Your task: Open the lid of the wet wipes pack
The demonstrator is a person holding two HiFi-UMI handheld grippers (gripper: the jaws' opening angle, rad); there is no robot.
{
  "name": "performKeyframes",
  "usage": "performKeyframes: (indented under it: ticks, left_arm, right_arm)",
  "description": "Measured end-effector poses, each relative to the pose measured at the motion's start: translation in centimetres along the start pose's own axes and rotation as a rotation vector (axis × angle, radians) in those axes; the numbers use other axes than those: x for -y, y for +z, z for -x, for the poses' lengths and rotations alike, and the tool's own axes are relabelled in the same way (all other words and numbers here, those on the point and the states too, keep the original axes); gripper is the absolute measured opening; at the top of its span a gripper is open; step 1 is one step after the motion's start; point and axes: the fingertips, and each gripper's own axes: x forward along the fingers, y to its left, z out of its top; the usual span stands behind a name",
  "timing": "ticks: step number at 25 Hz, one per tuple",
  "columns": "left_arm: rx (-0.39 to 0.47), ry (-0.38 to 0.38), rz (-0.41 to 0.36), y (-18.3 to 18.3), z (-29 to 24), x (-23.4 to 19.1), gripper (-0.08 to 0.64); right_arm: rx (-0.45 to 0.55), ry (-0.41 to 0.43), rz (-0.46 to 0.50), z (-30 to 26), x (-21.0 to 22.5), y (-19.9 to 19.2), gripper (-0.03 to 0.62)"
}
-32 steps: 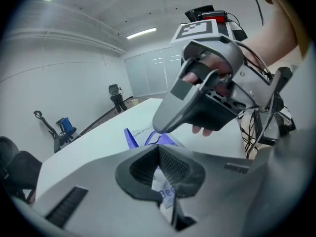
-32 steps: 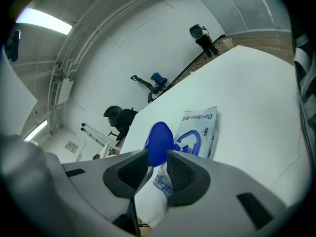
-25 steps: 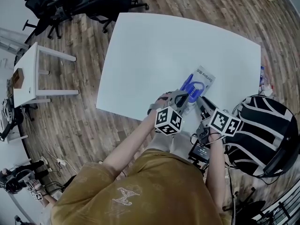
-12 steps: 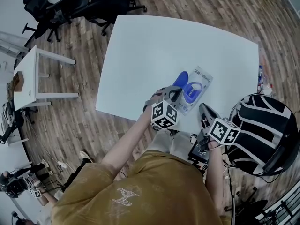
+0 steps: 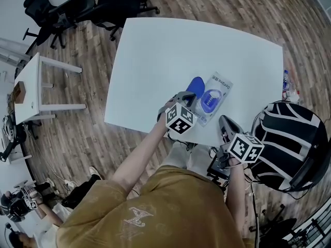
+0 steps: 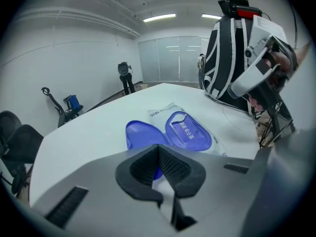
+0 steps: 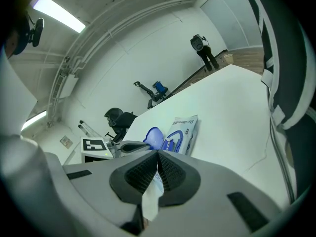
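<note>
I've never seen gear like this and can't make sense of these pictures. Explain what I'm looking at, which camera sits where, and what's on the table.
There is no robot here. A person holds a clamp tool in each hand, each with two fingers and a marker cube. The head view comes from a camera on the person's head, looking steeply down. The two gripper views come from cameras riding on the tools, looking along their fingers. On the white table lies a wet wipes pack, its blue lid already flipped open beside the opening. A black-and-white backpack stands to the right. The left gripper, fingers together, is at the lid's near edge; I cannot tell whether it pinches the lid. The right gripper is also shut, nearer the person and apart from the pack.
</note>
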Motion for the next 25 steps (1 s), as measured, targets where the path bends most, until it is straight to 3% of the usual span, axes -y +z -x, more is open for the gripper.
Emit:
performKeyframes:
  ticks: [10,20,25]
  left_arm:
    - [-0.002,-0.014,0.116,-0.4,-0.5,0.9,0.006]
    - [-0.016,0.033,0.205,-1.0,-1.3,1.0,0.006]
    - [-0.021,0.04,0.258,-1.3,-1.8,1.1,0.006]
  right_arm:
    - [0.013,-0.009,0.019,0.8,-0.1,0.3,0.011]
    - [0.03,-0.019,0.016,1.9,0.5,0.2,0.011]
    - [0.041,-0.041,0.074,2.6,0.6,0.4,0.011]
